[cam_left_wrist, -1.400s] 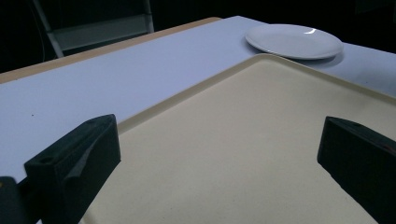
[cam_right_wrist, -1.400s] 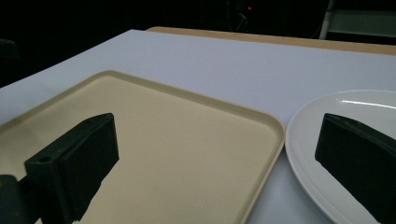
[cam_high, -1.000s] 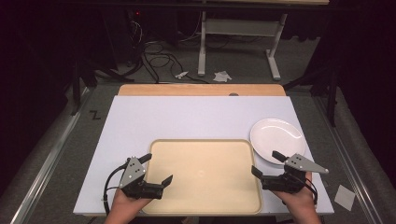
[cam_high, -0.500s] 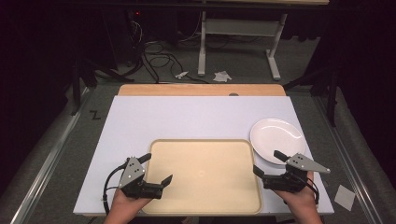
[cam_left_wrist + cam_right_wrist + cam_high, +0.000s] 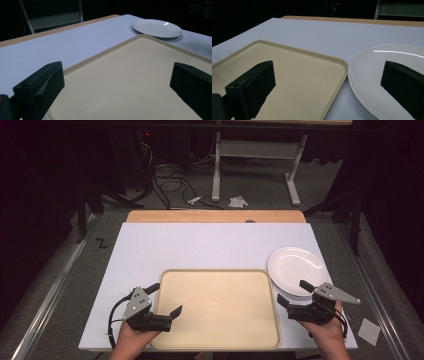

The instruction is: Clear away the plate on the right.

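Note:
A beige tray (image 5: pixel 220 307) lies empty at the table's near edge, also seen as the tray (image 5: pixel 140 75) and the tray (image 5: pixel 294 75). A white plate (image 5: pixel 296 269) sits just right of it, touching its far right corner; the same plate (image 5: pixel 157 28) and plate (image 5: pixel 374 75) are bare. My left gripper (image 5: pixel 166 299) is open at the tray's left rim, one jaw over the table and one over the tray. My right gripper (image 5: pixel 293 292) is open between the tray's right rim and the plate's near edge. Neither holds anything.
The white table top (image 5: pixel 210 245) has a wooden strip (image 5: pixel 215 216) along its far edge. Beyond it are a desk frame (image 5: pixel 255 155), cables and paper scraps on the floor. A paper piece (image 5: pixel 369 331) lies on the floor at the right.
Both grippers have crept slightly forward; the right one now sits a little closer to the plate. Both jaws stay open.

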Tool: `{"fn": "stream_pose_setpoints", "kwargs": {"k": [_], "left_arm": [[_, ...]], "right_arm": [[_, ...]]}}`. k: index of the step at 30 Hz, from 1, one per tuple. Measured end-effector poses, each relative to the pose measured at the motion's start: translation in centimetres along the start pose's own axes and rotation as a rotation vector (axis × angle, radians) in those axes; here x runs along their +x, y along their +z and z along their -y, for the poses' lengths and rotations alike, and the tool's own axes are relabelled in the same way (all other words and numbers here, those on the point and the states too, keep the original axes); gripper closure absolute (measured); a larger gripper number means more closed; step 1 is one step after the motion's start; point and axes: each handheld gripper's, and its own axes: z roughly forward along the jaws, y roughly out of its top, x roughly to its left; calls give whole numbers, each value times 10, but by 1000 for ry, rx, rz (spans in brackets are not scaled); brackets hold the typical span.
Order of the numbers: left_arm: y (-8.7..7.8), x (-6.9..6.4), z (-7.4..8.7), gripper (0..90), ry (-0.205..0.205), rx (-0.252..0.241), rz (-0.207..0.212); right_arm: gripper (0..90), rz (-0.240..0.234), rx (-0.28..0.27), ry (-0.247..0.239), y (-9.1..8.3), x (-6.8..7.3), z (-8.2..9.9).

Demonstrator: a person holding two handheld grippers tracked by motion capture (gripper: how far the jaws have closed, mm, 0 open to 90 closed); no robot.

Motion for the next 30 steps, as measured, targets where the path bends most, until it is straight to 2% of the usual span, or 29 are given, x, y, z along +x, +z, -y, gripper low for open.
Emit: {"fn": "stream_pose_setpoints", "kwargs": {"k": [10, 19, 25, 30], "left_arm": [[0, 0, 0, 2, 7, 3, -1], [0, 0, 0, 5, 11, 1, 3], [-1, 0, 0, 5, 13, -1, 3], [-1, 1, 0, 7, 14, -2, 4]], "right_arm": [[3, 37, 2, 39, -5, -16, 1], [3, 94, -7, 80, -12, -36, 3], [3, 127, -9, 94, -16, -45, 5], [3, 153, -6, 86, -18, -52, 6]]}}
